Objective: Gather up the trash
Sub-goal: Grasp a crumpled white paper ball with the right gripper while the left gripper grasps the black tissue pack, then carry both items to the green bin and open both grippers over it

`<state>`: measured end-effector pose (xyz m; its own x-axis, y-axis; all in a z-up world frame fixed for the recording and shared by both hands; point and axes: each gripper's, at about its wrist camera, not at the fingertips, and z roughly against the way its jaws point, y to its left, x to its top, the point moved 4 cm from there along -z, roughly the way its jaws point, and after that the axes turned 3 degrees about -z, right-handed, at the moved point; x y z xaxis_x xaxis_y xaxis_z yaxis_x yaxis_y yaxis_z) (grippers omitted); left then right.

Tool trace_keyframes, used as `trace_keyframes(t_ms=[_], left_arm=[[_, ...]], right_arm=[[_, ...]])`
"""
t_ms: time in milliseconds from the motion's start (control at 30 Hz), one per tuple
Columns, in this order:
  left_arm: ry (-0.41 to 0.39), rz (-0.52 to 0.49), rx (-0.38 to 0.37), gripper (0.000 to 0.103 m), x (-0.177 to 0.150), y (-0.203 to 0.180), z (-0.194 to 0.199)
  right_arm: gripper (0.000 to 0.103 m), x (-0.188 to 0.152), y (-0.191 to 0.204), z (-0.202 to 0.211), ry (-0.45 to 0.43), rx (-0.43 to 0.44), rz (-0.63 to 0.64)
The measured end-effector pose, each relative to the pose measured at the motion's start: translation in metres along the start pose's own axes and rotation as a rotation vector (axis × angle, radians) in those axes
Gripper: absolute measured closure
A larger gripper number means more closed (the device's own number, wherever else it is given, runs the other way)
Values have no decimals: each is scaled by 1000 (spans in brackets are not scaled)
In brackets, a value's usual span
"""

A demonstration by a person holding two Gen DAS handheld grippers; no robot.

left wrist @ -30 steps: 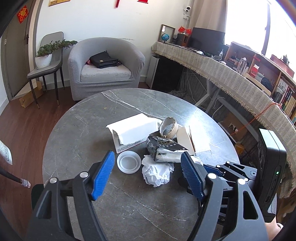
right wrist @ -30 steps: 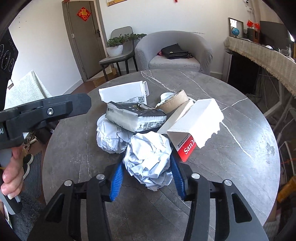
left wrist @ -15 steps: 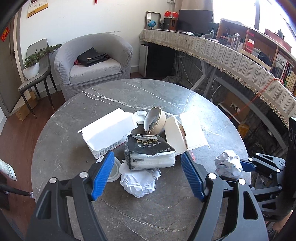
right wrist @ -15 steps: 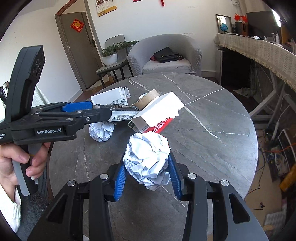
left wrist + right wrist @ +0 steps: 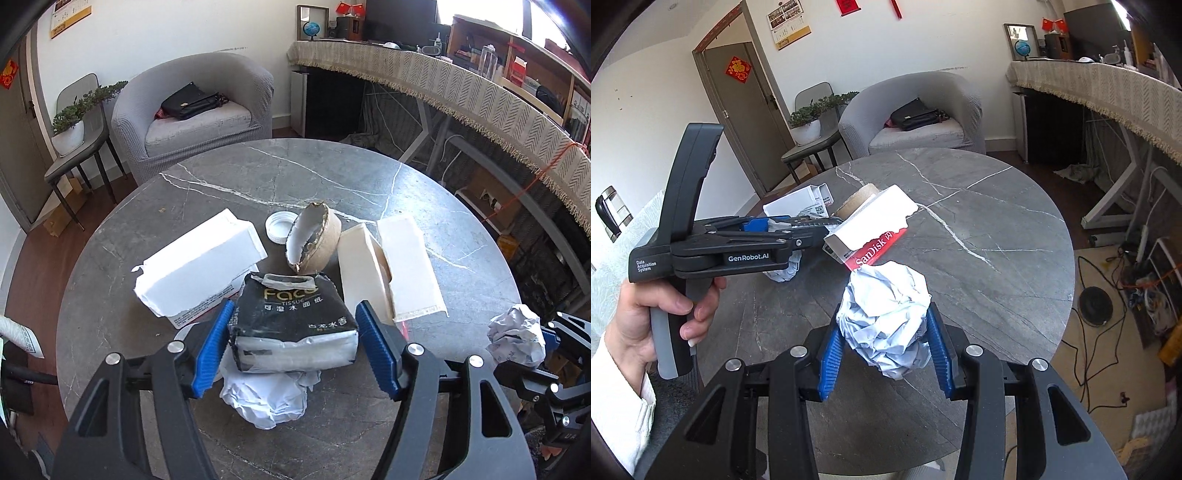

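Trash is being collected off the round marble table (image 5: 369,184). Left tongs (image 5: 295,347) are being closed around the black tissue pack (image 5: 295,321); the pack is sitting between the blue pads, with the left pad about at its edge and a small gap still showing at the right pad, so no grip is being made yet. The pack is being approached from above and behind, probably because it is lying on top of a crumpled paper ball (image 5: 269,398) and is the easiest piece to lift clear of the pile. Behind it, a torn white box (image 5: 199,266), a cardboard tape roll (image 5: 314,236), a white lid (image 5: 279,227) and an opened white carton (image 5: 402,266) are being left on the table for now. Right tongs (image 5: 884,350) are being held narrowed on a second paper ball (image 5: 886,317), which is being carried clear of the table surface near its front edge, likely kept out of the way while the left side works. The left tool is being gripped by its handle in the left hand (image 5: 661,314), pistol style, with the tongs being angled steeply down toward the pile. The right tongs are being pointed less steeply, across the table.
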<state>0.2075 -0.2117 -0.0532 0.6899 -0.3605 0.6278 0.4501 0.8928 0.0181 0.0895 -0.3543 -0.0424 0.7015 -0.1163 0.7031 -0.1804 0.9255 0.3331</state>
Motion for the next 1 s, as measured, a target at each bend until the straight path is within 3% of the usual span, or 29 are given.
trace_keyframes(t_ms=[133, 200, 567, 767, 1000], left_arm=[[16, 14, 1, 41, 0, 4, -6], [13, 13, 5, 49, 0, 6, -6], [-49, 34, -69, 49, 1, 7, 19], [-73, 52, -161, 49, -1, 4, 35], [-111, 47, -150, 49, -7, 18, 59]], right_arm=[[60, 0, 0, 0, 2, 8, 0], [60, 0, 1, -1, 4, 9, 3], [60, 3, 10, -4, 6, -3, 12], [60, 9, 25, -8, 4, -3, 32], [60, 18, 52, -16, 5, 15, 66]])
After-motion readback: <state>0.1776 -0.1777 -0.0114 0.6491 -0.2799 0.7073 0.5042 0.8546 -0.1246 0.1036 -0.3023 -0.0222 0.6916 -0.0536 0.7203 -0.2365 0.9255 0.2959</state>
